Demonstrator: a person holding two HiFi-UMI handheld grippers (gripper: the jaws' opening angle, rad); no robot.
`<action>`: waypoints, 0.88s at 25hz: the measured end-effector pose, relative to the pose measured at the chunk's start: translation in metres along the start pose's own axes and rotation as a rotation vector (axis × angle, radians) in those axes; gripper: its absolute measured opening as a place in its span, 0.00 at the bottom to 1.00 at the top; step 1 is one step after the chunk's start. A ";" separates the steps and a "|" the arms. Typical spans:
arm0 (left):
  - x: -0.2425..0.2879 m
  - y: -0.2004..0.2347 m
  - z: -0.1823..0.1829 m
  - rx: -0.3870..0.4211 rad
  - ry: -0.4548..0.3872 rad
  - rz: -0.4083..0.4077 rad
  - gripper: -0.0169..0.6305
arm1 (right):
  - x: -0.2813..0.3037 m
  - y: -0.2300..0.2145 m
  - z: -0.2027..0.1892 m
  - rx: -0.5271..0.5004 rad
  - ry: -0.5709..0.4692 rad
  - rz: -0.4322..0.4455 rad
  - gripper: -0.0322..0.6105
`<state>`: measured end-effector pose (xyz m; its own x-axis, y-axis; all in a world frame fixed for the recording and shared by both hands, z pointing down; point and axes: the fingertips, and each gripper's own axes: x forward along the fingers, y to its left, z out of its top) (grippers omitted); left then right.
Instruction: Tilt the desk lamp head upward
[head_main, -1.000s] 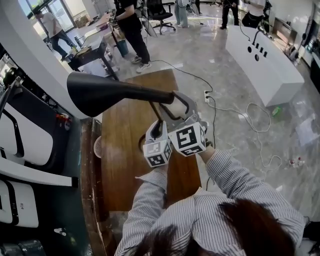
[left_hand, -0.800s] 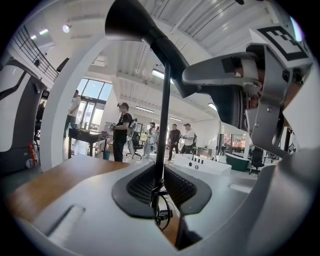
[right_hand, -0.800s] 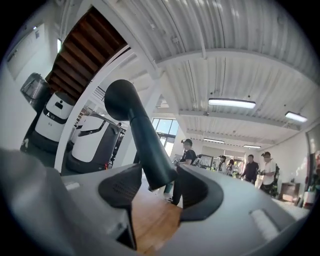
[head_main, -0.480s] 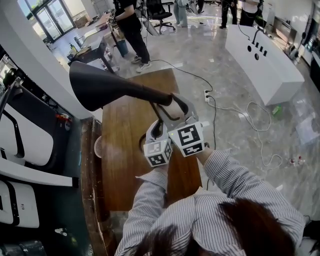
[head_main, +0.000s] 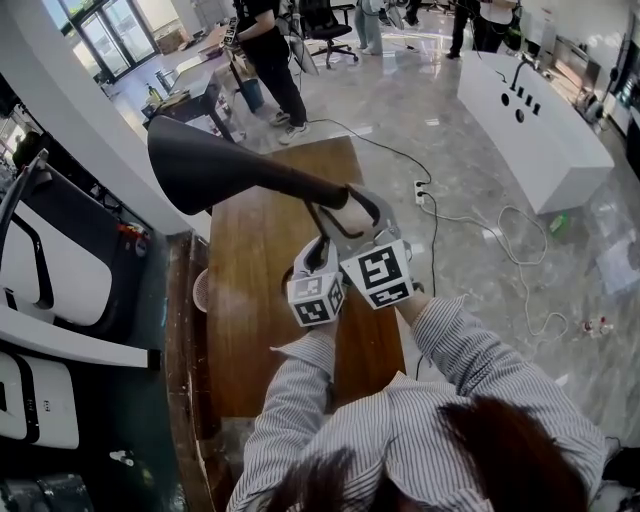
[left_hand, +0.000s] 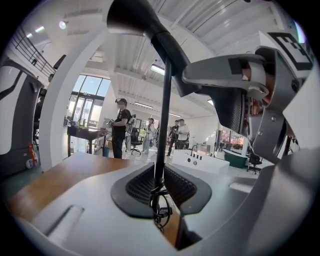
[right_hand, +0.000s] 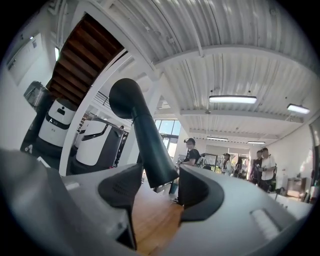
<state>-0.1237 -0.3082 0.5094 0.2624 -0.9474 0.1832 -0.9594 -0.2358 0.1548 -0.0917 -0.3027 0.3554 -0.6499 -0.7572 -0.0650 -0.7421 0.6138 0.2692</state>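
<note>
L hand-held gripper (left_hand: 160, 184) pinches lamp stem (left_hand: 162, 125), R hand-held gripper (right_hand: 157, 191) clamps lamp head (right_hand: 137, 127) at its thin end; grip could slip w/ more tilt.

The left forearm (head_main: 288, 405) and right forearm (head_main: 468, 345), both in striped sleeves, reach forward from the body, and the two grippers sit close side by side. The left gripper (left_hand: 159, 186) points slightly downward, its jaws nearly together and pinching the lamp stem (left_hand: 162, 125). The right gripper (right_hand: 159, 187) lies level, its jaws wider and closed on the narrow neck of the lamp head (right_hand: 145, 145).
</note>
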 end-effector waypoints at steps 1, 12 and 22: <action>-0.002 0.000 0.001 0.008 0.008 0.003 0.10 | -0.001 0.000 0.000 -0.019 0.007 0.011 0.41; -0.051 -0.016 0.016 0.019 -0.016 -0.058 0.10 | -0.048 0.042 -0.043 0.071 0.075 0.218 0.38; -0.098 -0.039 0.010 0.027 -0.036 -0.070 0.05 | -0.096 0.072 -0.069 0.113 0.088 0.278 0.05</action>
<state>-0.1128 -0.2088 0.4753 0.3250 -0.9357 0.1375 -0.9416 -0.3065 0.1397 -0.0715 -0.2011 0.4475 -0.8176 -0.5701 0.0810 -0.5546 0.8174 0.1559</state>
